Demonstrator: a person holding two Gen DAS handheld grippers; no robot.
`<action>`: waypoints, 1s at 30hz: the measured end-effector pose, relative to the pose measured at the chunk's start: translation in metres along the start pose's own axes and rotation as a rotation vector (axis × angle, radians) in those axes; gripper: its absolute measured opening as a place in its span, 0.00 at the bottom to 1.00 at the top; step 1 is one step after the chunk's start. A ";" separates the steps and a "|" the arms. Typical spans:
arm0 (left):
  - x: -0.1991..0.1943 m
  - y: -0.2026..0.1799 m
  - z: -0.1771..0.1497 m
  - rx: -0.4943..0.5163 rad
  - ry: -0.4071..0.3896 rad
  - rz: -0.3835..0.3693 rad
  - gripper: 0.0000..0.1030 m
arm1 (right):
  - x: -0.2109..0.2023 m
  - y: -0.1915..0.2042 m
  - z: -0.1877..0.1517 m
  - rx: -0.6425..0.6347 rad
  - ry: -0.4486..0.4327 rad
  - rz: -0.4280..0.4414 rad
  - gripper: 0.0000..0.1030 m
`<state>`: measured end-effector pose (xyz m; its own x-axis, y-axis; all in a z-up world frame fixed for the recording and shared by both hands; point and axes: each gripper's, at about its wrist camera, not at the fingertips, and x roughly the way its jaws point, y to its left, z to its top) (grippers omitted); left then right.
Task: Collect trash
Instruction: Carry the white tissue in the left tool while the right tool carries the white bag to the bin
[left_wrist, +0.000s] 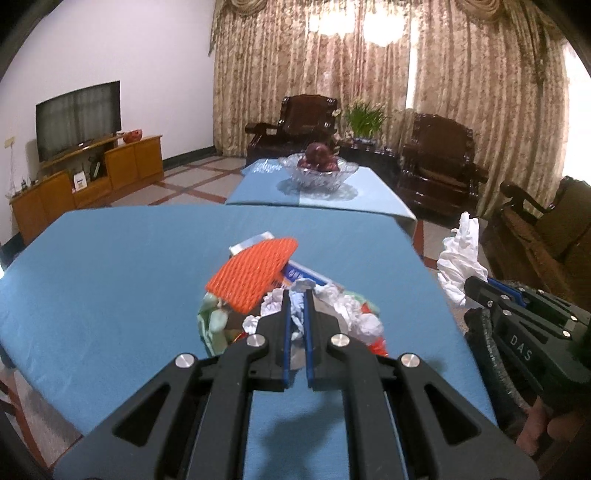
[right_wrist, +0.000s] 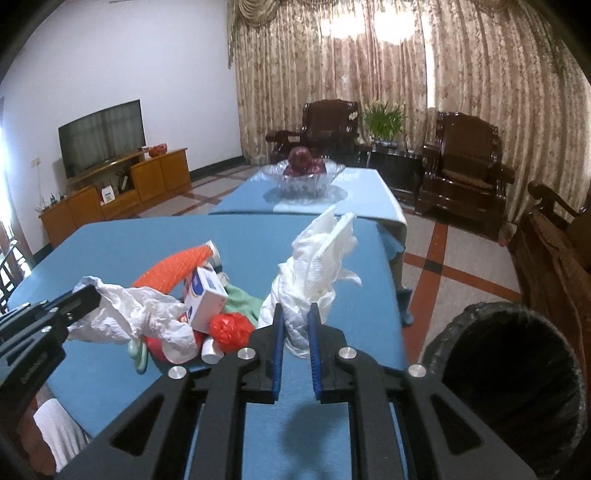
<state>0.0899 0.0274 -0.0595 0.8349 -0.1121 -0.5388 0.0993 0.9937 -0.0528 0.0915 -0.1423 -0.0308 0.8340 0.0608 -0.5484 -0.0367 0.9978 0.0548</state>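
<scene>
A heap of trash lies on the blue table: an orange foam net, a white and blue box, a red crumpled ball and a green scrap. My left gripper is shut on a crumpled white wrapper and holds it over the heap. My right gripper is shut on a white tissue, which stands up between its blue pads above the table's right side. A black trash bin gapes low on the right, beside the table.
A second blue table behind carries a glass bowl of dark fruit. Dark wooden armchairs stand at the back and right. A TV cabinet lines the left wall. Tiled floor shows between the tables and chairs.
</scene>
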 end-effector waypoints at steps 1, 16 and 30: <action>-0.002 -0.003 0.002 0.001 -0.004 -0.006 0.05 | -0.004 -0.002 0.002 0.003 -0.006 -0.002 0.12; -0.002 -0.067 0.001 0.063 -0.011 -0.109 0.05 | -0.042 -0.043 -0.005 0.030 -0.030 -0.085 0.12; 0.017 -0.153 0.003 0.125 -0.036 -0.271 0.05 | -0.068 -0.128 -0.025 0.128 -0.041 -0.239 0.12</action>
<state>0.0903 -0.1268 -0.0577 0.7875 -0.3758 -0.4885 0.3852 0.9188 -0.0860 0.0255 -0.2732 -0.0213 0.8325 -0.1793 -0.5242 0.2312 0.9723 0.0346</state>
